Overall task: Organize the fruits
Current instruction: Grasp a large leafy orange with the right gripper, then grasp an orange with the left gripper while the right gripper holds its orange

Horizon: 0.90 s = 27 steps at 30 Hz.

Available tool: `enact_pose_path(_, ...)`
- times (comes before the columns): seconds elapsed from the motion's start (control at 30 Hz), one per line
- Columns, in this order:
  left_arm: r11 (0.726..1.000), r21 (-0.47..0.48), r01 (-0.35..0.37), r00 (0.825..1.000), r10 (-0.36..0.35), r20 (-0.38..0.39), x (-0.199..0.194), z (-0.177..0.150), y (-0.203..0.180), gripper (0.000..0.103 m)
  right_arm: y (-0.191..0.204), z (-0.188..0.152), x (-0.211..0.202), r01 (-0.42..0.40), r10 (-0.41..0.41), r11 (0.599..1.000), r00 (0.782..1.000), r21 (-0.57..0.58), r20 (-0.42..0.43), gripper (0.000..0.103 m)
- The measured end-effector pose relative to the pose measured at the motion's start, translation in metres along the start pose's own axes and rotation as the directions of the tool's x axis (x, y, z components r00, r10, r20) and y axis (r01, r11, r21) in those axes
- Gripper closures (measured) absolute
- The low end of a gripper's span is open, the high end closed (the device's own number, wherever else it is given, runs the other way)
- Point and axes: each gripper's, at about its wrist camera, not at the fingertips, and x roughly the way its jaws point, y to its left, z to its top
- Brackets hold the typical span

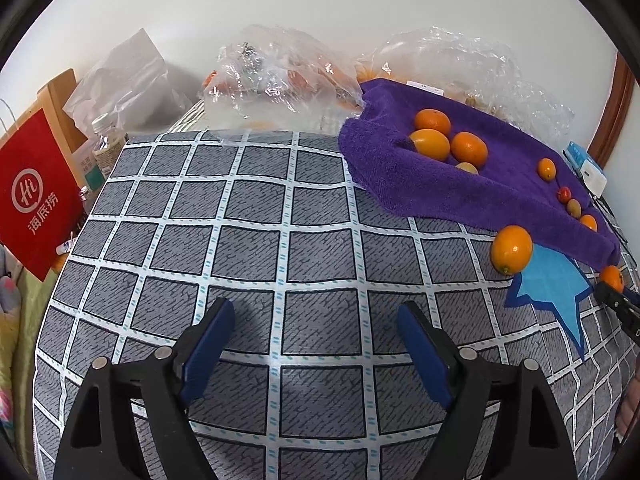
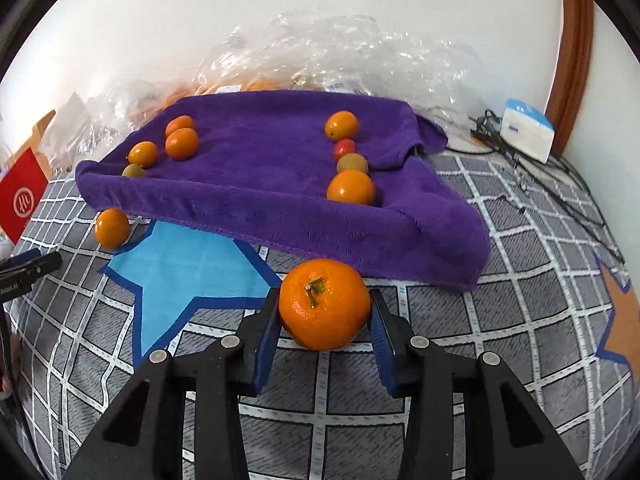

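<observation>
- The right gripper [image 2: 324,312] is clamped on a mandarin [image 2: 324,304], one blue pad pressing each side of the fruit, its green stem facing the camera.
- The mandarin sits just in front of the near edge of a purple towel [image 2: 260,196] that is spread over a grey checked cloth [image 2: 500,320].
- In the left wrist view the same mandarin [image 1: 612,278] shows at the far right, beside the towel's [image 1: 440,184] near corner.
- The left gripper [image 1: 316,336] has its fingers wide apart with nothing between them, above a bare stretch of the checked cloth [image 1: 240,240].
- A blue star patch [image 2: 184,264] lies on the cloth, partly under the towel's near edge.
- One kumquat [image 2: 112,227] rests on the cloth at the left tip of the star, touching the towel's hem; in the left wrist view it [image 1: 512,250] lies between the towel and the star [image 1: 552,284].
- On the towel's left side is a cluster of three orange fruits [image 2: 181,143] with a small green fruit [image 2: 133,171] just in front.
- On the towel's right side a row runs from far to near: an orange kumquat [image 2: 341,125], a red cherry tomato [image 2: 344,147], a green-brown fruit [image 2: 352,163], and a larger orange fruit [image 2: 350,187].
- Clear plastic bags [image 1: 280,76] holding orange fruit sit behind the towel against the wall.
- A red paper bag [image 1: 36,196] stands off the cloth's left edge.
- A white and blue box [image 2: 526,128] with cables lies far right.
</observation>
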Motion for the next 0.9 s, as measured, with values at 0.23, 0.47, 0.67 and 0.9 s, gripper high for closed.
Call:
enact_pose_path(0.23, 1.000, 0.010, -0.011, 1.000, 0.012, -0.004, 0.002, 0.000, -0.002, 0.018, -0.006, -0.002, 0.001, 0.004, -0.004, 0.999, 1.000, 0.033, -0.006, 0.061)
enact_pose_path(0.47, 1.000, 0.021, -0.015, 1.000, 0.015, -0.005, 0.001, -0.001, -0.003, 0.019, -0.012, -0.002, 0.001, -0.001, 0.002, 0.998, 1.000, 0.064, -0.006, 0.061)
enact_pose_path(0.67, 0.997, 0.077, -0.015, 1.000, 0.015, -0.001, -0.002, -0.001, -0.022, 0.023, -0.014, -0.002, 0.001, 0.000, 0.001, 0.997, 1.000, 0.076, -0.004, 0.061)
enact_pose_path(0.9, 0.988, 0.110, 0.109, 0.994, -0.111, 0.019, -0.011, 0.016, -0.064, 0.023, -0.019, -0.002, -0.001, 0.021, -0.021, 0.995, 1.000, 0.099, 0.001, 0.061)
